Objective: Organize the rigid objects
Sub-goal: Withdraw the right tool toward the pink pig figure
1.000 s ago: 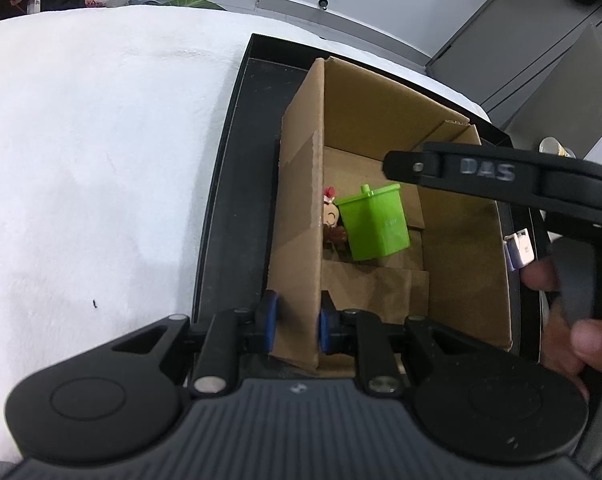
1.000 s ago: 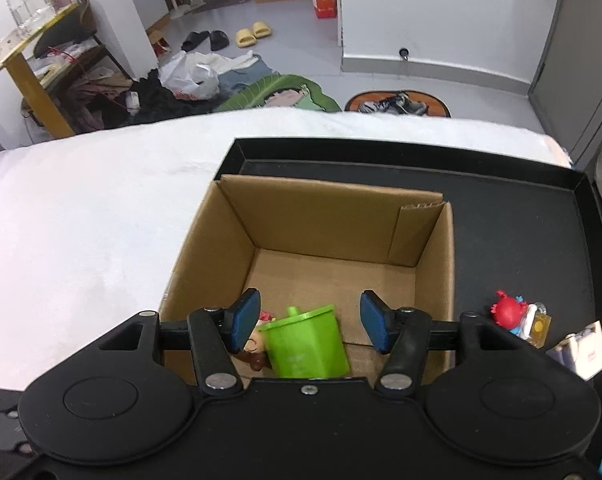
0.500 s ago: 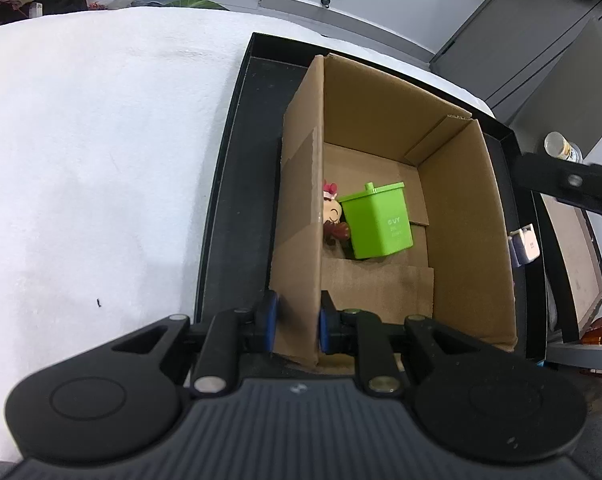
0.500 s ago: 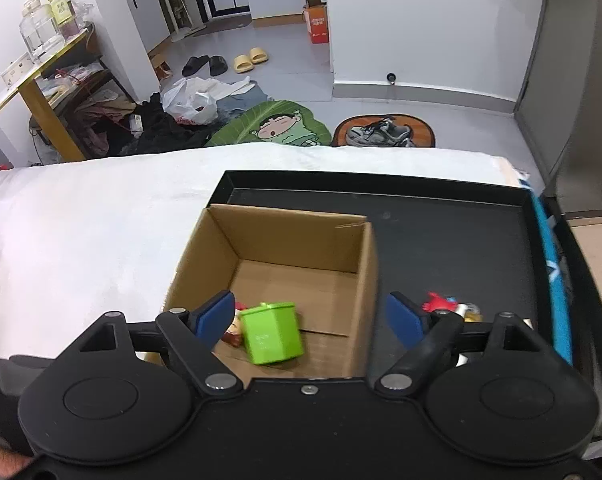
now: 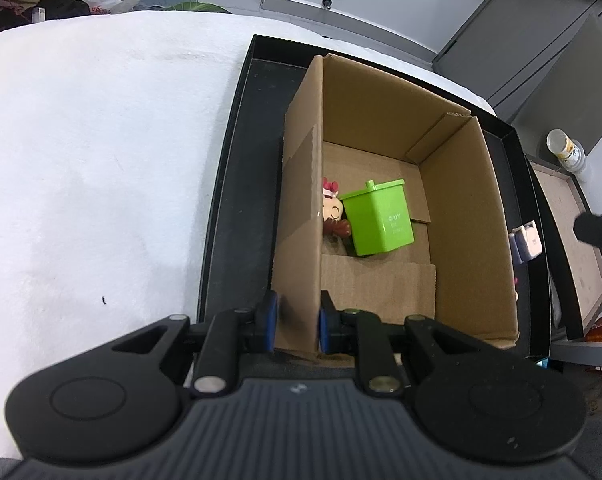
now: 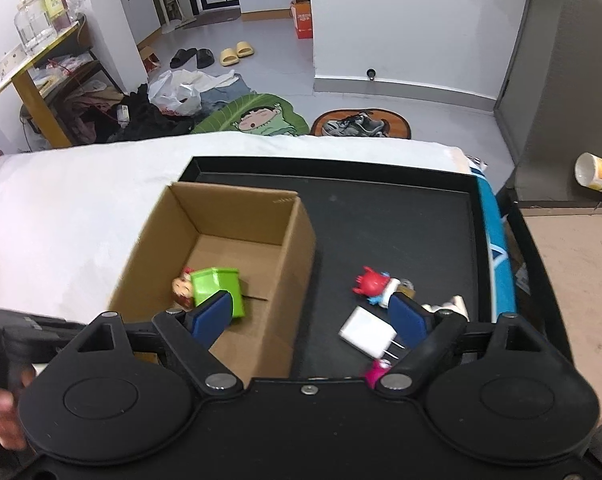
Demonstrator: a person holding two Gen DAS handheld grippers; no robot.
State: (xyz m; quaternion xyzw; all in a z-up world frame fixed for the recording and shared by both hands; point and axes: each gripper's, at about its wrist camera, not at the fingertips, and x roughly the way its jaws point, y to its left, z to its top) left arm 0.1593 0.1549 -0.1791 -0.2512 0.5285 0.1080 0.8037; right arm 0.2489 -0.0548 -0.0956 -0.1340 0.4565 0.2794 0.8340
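Now we see the left claw (image 5: 295,326) clamped on the near-left wall of the box (image 5: 457,216), steadying it inside the black tray (image 6: 401,216). Within the box, near that wall, stands the green bin (image 5: 379,218), and a small figurine (image 5: 333,212) is wedged between the bin and the wall. Our right claw (image 6: 311,318) hangs above the gap between box and loose items, its pads wide apart and holding nothing. On the tray to the right of the box lie the things not yet packed: a red toy (image 6: 373,282), a white charger (image 6: 367,334) with its prongs toward the camera, a pink piece (image 6: 377,372) near the claw, and a white item (image 6: 455,306) partly hidden by the right pad. We judge the step in hand to be the move from a finished drop to the next pick. That pick calls for lowering the open claw over one loose item, probably the charger, straddling its flat body, and closing before lifting it across the box wall.
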